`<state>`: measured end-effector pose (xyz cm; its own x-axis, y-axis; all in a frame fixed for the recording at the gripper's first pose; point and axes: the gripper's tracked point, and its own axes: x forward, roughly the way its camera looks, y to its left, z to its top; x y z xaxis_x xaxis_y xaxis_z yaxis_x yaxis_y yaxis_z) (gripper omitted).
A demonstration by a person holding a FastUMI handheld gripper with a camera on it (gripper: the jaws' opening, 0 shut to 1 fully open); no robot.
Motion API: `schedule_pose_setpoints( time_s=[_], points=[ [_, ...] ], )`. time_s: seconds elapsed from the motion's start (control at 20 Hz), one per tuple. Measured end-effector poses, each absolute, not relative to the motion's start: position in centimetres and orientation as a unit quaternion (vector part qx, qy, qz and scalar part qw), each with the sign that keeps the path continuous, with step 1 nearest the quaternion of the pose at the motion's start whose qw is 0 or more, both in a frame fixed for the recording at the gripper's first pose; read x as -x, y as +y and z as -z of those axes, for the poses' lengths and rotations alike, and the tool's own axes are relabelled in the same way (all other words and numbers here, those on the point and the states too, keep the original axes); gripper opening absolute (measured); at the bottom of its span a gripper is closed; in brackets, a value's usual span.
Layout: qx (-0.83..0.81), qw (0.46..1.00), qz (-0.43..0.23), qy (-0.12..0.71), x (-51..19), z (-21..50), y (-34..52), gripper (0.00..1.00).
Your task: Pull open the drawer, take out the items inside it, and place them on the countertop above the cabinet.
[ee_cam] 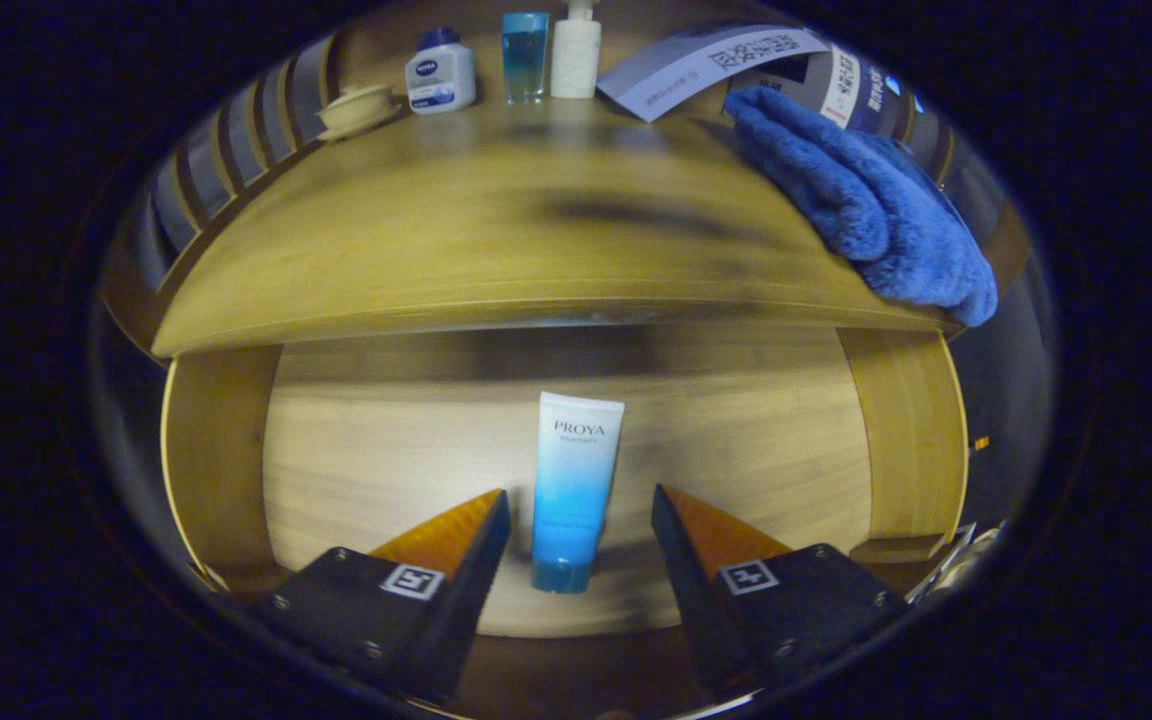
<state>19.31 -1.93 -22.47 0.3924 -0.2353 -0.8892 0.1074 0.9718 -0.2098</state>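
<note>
The drawer point(356, 450) is seen pulled open under the countertop point(456, 250), its pale wood bottom exposed w/ the side walls curving up left and right. One item is lying flat inside: a white-to-blue tube point(573, 490), cap end pointed toward the camera, top end toward the back of the drawer.

The gripper point(581, 525) is held spread wide, fingers apart, nothing clamped. The tube is framed right between the two fingers, a gap visible on both sides, so no contact is made w/ either one. Whether the tips are at tube height or above it can't be told from this angle.

Up on the countertop, a fluffy blue towel point(856, 200) is draped over the right part, hanging a bit past the front edge. Along the back a row is lined up: a small cream lidded dish point(356, 108), a white bottle w/ dark blue cap point(441, 72), a clear blue bottle point(524, 55), and a white pump bottle point(576, 52). A printed paper sheet point(706, 65) is propped beside them, behind the towel.
</note>
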Motion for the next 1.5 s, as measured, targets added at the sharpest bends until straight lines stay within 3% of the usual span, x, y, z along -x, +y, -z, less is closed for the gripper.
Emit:
schedule_pose_setpoints(
  time_s=[0.1,0.25,0.45,0.6,0.75,1.05,1.5],
  points=[
    [0.050,0.817,0.116,0.562,-19.1,23.1,-2.3,0.75],
    [0.032,0.804,0.113,0.583,-18.9,24.4,-2.4,0.75],
    [0.003,0.811,0.121,0.573,-18.6,22.9,-2.0,0.47],
    [-0.020,0.826,0.134,0.548,-19.5,22.0,-2.2,0.40],
    [-0.027,0.855,0.098,0.508,-18.8,20.3,-1.4,0.40],
    [-0.079,0.894,0.087,0.432,-17.7,17.0,-0.1,0.40],
    [-0.103,0.959,0.017,0.263,-16.5,9.7,2.3,0.40]
  ],
)
